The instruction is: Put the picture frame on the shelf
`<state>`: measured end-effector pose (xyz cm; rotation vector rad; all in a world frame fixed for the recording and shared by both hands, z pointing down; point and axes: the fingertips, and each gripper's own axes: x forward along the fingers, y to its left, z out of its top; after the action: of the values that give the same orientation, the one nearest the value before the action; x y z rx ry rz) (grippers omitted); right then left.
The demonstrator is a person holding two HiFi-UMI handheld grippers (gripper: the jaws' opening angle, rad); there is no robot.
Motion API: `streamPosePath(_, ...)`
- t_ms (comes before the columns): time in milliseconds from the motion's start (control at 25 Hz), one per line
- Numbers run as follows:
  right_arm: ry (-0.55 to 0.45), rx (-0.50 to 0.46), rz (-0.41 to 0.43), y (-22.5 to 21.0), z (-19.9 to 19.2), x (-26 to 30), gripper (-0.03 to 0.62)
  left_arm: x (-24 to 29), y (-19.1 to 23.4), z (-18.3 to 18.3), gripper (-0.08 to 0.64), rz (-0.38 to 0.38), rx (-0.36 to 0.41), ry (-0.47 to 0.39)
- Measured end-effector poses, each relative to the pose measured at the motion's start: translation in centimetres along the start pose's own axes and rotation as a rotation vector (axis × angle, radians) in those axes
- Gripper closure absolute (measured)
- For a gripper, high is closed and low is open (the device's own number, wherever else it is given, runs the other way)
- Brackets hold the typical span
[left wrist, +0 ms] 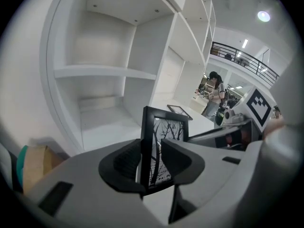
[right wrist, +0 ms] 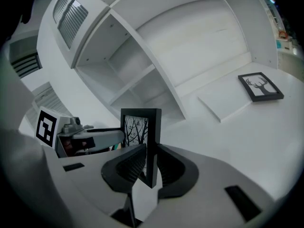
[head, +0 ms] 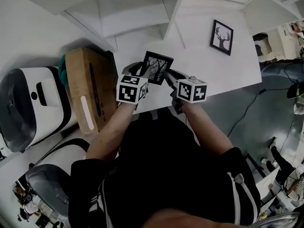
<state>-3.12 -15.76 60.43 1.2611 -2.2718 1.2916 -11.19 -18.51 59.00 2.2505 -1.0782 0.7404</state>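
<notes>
A black picture frame (head: 156,66) with a bare-tree print is held upright above the white table, one gripper on each side edge. My left gripper (head: 142,75) is shut on its left edge; in the left gripper view the frame (left wrist: 164,141) stands between the dark pads (left wrist: 124,161). My right gripper (head: 168,77) is shut on the right edge, and the frame (right wrist: 141,127) rises from between its jaws in the right gripper view. The white shelf unit (head: 128,13) with open compartments (left wrist: 104,72) (right wrist: 142,70) stands just beyond the frame.
A second black frame with an antler print (head: 222,37) (right wrist: 261,86) lies on the table (head: 199,65) to the right. A cardboard box (head: 90,87) and a white appliance (head: 28,106) sit at the left. A person (left wrist: 213,91) stands far off.
</notes>
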Motion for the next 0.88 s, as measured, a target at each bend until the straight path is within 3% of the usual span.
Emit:
streamPosePath(360, -0.090, -0.060, 0.012, 3.3, 3.5, -1.6, 0.511, -4.1, 0.2, 4.3, 0.445, 0.042, 0.028, -0.118)
streamPosePath(880, -0.150, -0.172, -0.028, 5.2, 5.9, -2.6, 0.509, -6.4, -0.5, 5.1, 0.448, 0.046, 0.020, -0.175)
